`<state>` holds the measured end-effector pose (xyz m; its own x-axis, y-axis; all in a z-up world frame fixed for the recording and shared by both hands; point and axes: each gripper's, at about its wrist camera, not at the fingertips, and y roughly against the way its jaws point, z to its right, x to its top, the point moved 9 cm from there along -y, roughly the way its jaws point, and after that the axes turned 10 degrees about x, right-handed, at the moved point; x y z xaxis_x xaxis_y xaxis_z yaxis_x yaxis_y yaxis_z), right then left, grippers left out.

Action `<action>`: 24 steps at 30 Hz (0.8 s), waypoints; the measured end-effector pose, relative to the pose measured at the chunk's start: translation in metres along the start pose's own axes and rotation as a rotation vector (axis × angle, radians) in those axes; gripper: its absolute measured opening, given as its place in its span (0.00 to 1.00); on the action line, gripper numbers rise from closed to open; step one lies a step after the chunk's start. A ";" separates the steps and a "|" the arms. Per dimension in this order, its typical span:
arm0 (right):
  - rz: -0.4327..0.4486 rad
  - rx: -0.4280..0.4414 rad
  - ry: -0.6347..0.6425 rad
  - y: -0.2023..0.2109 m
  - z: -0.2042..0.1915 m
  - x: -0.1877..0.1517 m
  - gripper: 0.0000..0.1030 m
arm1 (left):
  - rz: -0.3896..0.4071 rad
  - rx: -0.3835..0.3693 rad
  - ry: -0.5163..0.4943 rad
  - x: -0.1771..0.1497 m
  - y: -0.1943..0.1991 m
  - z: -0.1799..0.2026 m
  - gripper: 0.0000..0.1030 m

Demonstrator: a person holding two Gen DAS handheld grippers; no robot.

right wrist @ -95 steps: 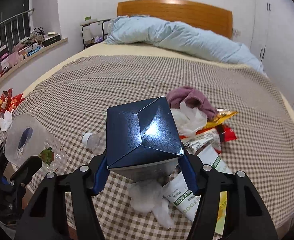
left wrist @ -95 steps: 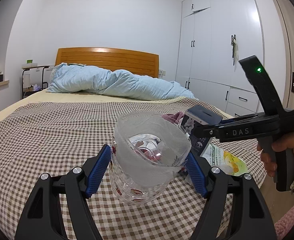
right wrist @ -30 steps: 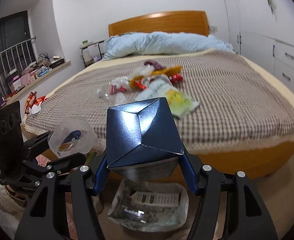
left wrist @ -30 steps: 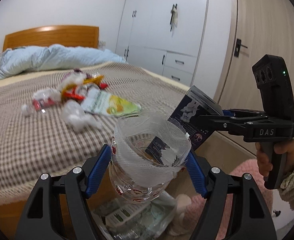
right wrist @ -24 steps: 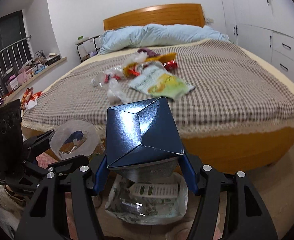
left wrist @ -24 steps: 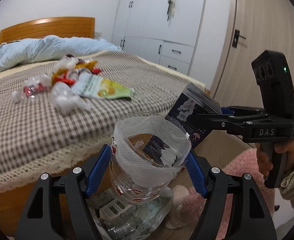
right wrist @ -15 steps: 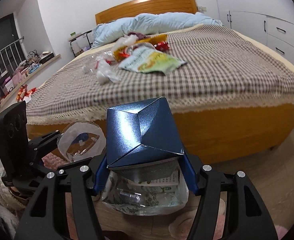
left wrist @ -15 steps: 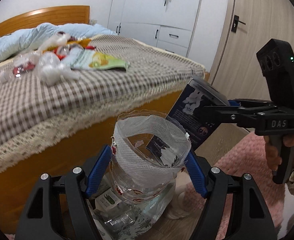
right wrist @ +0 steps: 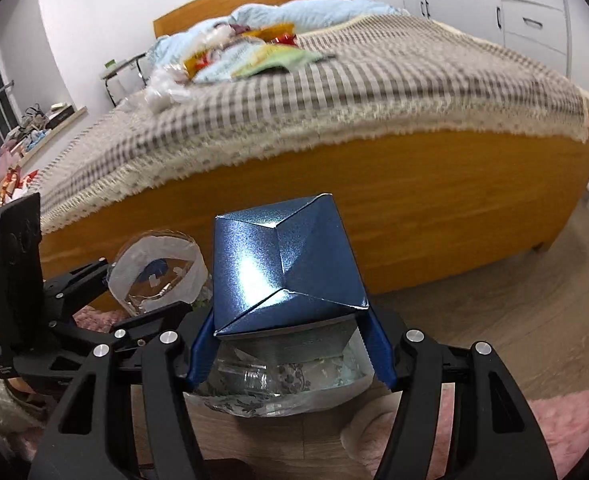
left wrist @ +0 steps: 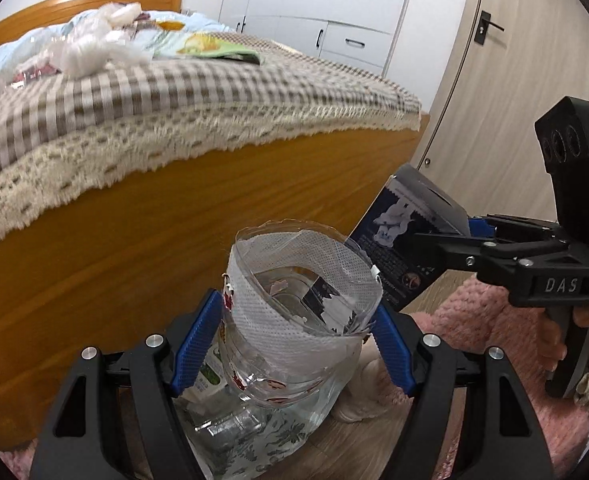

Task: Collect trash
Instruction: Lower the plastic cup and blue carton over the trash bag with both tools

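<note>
Left wrist view: the left gripper (left wrist: 298, 344) clamps a cut-off clear plastic bottle with a white mesh band (left wrist: 294, 320), long axis upright, open mouth tilted toward 12 o'clock. Below it sits a clear floral-printed plastic bag (left wrist: 254, 432) holding packaging, partly hidden. At 3 o'clock the right gripper (left wrist: 434, 240) holds a dark blue cardboard box (left wrist: 406, 240).

Right wrist view: the box fills the middle, pinched between the blue pads (right wrist: 378, 348), its peaked end toward 12 o'clock. The bag's contents are hard to make out. The blurred bed (right wrist: 374, 200) carries wrappers.
</note>
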<state>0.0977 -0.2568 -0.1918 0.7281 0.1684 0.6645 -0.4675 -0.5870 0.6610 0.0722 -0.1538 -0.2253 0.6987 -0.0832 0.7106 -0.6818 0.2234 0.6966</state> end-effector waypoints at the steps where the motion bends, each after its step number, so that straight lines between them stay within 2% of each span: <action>1: -0.007 -0.003 0.002 -0.003 0.001 -0.001 0.59 | -0.005 0.001 -0.002 -0.002 -0.002 0.000 0.69; 10: -0.053 -0.013 0.014 -0.018 0.006 -0.007 0.59 | -0.056 -0.011 0.024 -0.011 -0.022 -0.003 0.69; 17: -0.088 -0.036 0.012 -0.030 0.014 -0.014 0.59 | -0.053 -0.002 0.023 -0.011 -0.030 -0.005 0.69; 24: -0.138 -0.053 -0.042 -0.042 0.034 -0.026 0.59 | -0.100 0.009 0.081 -0.025 -0.051 -0.014 0.69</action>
<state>0.1153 -0.2634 -0.2492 0.8071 0.2108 0.5516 -0.3864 -0.5179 0.7632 0.0925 -0.1496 -0.2801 0.7779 -0.0262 0.6279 -0.6100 0.2088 0.7644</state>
